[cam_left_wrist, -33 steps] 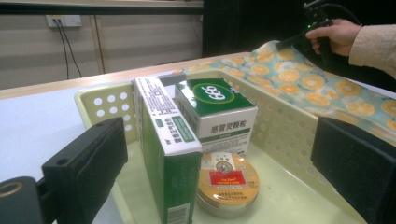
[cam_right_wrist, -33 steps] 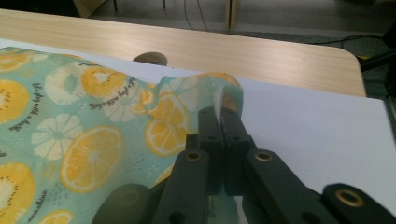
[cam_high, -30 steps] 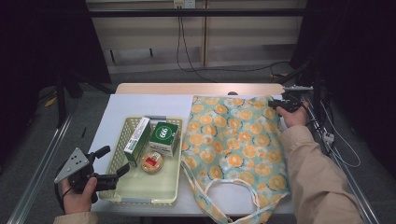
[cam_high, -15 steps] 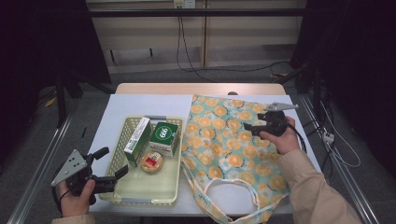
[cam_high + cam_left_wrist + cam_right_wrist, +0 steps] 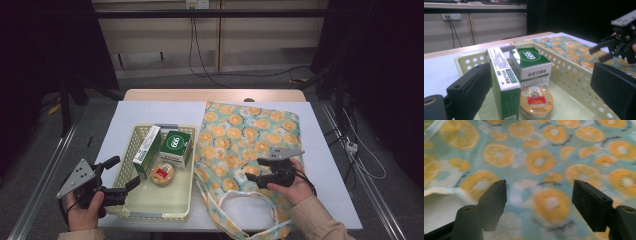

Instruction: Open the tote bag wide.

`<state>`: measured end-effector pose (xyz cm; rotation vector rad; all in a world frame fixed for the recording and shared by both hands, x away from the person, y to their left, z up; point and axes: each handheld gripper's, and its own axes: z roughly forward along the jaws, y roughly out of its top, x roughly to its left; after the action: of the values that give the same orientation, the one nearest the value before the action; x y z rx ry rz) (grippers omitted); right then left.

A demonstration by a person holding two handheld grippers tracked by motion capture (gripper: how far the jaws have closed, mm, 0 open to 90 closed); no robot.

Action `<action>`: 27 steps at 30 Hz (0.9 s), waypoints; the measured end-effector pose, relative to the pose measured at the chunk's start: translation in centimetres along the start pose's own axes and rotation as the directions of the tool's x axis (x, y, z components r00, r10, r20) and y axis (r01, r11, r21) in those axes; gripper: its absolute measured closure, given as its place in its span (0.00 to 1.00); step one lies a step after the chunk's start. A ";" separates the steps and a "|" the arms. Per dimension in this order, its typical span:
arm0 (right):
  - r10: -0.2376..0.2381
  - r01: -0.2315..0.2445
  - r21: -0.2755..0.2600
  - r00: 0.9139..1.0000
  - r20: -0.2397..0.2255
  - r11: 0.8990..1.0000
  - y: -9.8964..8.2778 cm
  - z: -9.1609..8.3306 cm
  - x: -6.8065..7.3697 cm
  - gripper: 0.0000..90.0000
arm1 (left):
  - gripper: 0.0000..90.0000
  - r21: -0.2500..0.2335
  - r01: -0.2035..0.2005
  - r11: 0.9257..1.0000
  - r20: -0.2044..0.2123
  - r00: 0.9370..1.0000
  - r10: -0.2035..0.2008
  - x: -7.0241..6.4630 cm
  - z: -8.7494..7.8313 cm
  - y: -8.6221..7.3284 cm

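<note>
Bag: we've got one orange-print tote bag (image 5: pixel 250 137) lying flat on the right half of the desk, its handles (image 5: pixel 235 200) trailing toward the near edge.
Right gripper: our right gripper (image 5: pixel 256 173) hangs over the near part of the bag, jaws apart after closing in a bit just now, nothing between them, only fabric underneath.
Left gripper: the left gripper (image 5: pixel 125 172) sits at the near-left corner of the desk, jaws apart, right at the basket's near wall.
Basket: one pale green perforated basket (image 5: pixel 155 210) sits left of the bag, and its wall stands between the left gripper and the goods.
Inside the basket: we count three things, one tall white-green box (image 5: pixel 147 150), one green box (image 5: pixel 177 147) and one round tin (image 5: pixel 162 173).
</note>
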<state>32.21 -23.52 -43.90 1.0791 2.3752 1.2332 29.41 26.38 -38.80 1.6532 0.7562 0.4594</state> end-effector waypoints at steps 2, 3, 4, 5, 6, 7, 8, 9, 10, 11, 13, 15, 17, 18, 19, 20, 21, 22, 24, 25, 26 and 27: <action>-0.015 0.015 0.004 1.000 -0.022 1.000 -0.3 0.2 1.1 0.32 | 0.04 -0.004 0.003 1.000 -0.003 1.000 -0.003 0.0 -0.1 0.0; -0.015 0.015 0.004 1.000 -0.022 1.000 -0.3 0.2 1.1 0.32 | 0.04 -0.004 0.002 1.000 -0.004 1.000 -0.002 0.0 -0.1 0.0; -0.027 0.028 0.007 0.999 -0.035 1.000 -0.3 0.3 1.6 0.32 | 0.04 0.001 -0.003 1.000 -0.001 1.000 0.003 0.0 -0.1 0.1; -0.050 0.052 0.017 0.996 -0.074 0.999 -0.4 0.7 2.5 0.33 | 0.04 -0.001 -0.006 1.000 0.001 1.000 0.006 -0.1 0.0 0.1; -0.070 0.073 0.025 0.993 -0.094 0.997 -0.3 0.9 2.9 0.35 | 0.04 -0.002 -0.005 1.000 -0.001 1.000 0.005 -0.1 0.0 0.1; -0.085 0.089 0.032 0.990 -0.110 0.995 -0.3 1.2 3.4 0.36 | 0.04 0.002 -0.008 1.000 0.000 1.000 0.008 -0.1 -0.1 0.2; -0.103 0.109 0.044 0.987 -0.123 0.993 -0.3 1.4 3.8 0.36 | 0.04 0.002 -0.011 1.000 -0.001 1.000 0.011 -0.2 -0.1 0.2; -0.103 0.109 0.044 0.987 -0.123 0.993 -0.3 1.4 3.8 0.36 | 0.04 0.001 -0.014 1.000 0.001 1.000 0.014 -0.2 -0.1 0.2; -0.122 0.131 0.054 0.983 -0.135 0.990 -0.3 1.8 4.3 0.36 | 0.04 0.000 -0.015 1.000 0.002 1.000 0.015 -0.2 -0.2 0.2; -0.139 0.149 0.063 0.980 -0.142 0.987 -0.4 2.1 4.7 0.36 | 0.04 -0.003 -0.011 1.000 -0.001 1.000 0.011 -0.2 -0.2 0.2; -0.176 0.191 0.092 0.973 -0.149 0.977 -0.5 3.0 5.5 0.43 | 0.04 -0.003 -0.011 1.000 -0.002 1.000 0.011 -0.1 -0.3 0.2; -0.195 0.210 0.097 0.971 -0.139 0.973 -0.3 3.8 6.1 0.65 | 0.04 -0.004 -0.011 1.000 -0.007 1.000 0.011 -0.1 -0.4 0.2; -0.201 0.211 0.081 0.973 -0.117 0.974 -0.1 4.1 5.7 0.85 | 0.04 -0.008 -0.006 1.000 -0.006 1.000 0.006 -0.2 -0.5 0.2; -0.191 0.202 0.076 0.973 -0.133 0.977 -0.1 4.2 5.5 0.91 | 0.04 -0.008 -0.006 1.000 -0.006 1.000 0.006 -0.2 -0.5 0.2; -0.185 0.196 0.069 0.973 -0.140 0.978 0.0 4.4 5.2 0.97 | 0.04 -0.007 -0.008 1.000 -0.005 1.000 0.008 -0.1 -0.5 0.2; -0.164 0.175 0.065 0.976 -0.144 0.982 0.1 4.6 5.0 0.99 | 0.04 -0.006 -0.009 1.000 -0.005 1.000 0.009 -0.1 -0.5 0.2; -0.149 0.160 0.063 0.977 -0.154 0.985 0.2 4.8 4.7 1.00 | 0.04 -0.006 -0.008 1.000 -0.006 1.000 0.008 -0.1 -0.5 0.2; -0.131 0.142 0.062 0.979 -0.153 0.988 0.4 5.0 4.4 1.00 | 0.04 -0.009 -0.007 1.000 -0.007 1.000 0.007 -0.1 -0.5 0.3; -0.097 0.106 0.062 0.985 -0.142 0.992 0.9 5.5 3.8 1.00 | 0.04 -0.009 -0.017 1.000 -0.001 1.000 0.017 -0.1 -0.5 0.4; -0.090 0.098 0.058 0.987 -0.134 0.993 1.2 5.7 3.4 1.00 | 0.04 -0.005 -0.019 1.000 0.003 1.000 0.019 -0.2 -0.4 0.4; -0.076 0.083 0.051 0.989 -0.124 0.995 1.6 5.9 3.0 1.00 | 0.04 -0.005 -0.019 1.000 0.003 1.000 0.019 -0.2 -0.4 0.4; -0.061 0.067 0.051 0.991 -0.115 0.996 1.9 6.2 2.7 1.00 | 0.04 -0.007 -0.017 1.000 0.004 1.000 0.017 -0.4 -0.3 0.4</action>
<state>34.52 -17.17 -45.82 0.9638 2.5215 1.2452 29.07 26.30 -38.33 1.6549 0.7377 0.4698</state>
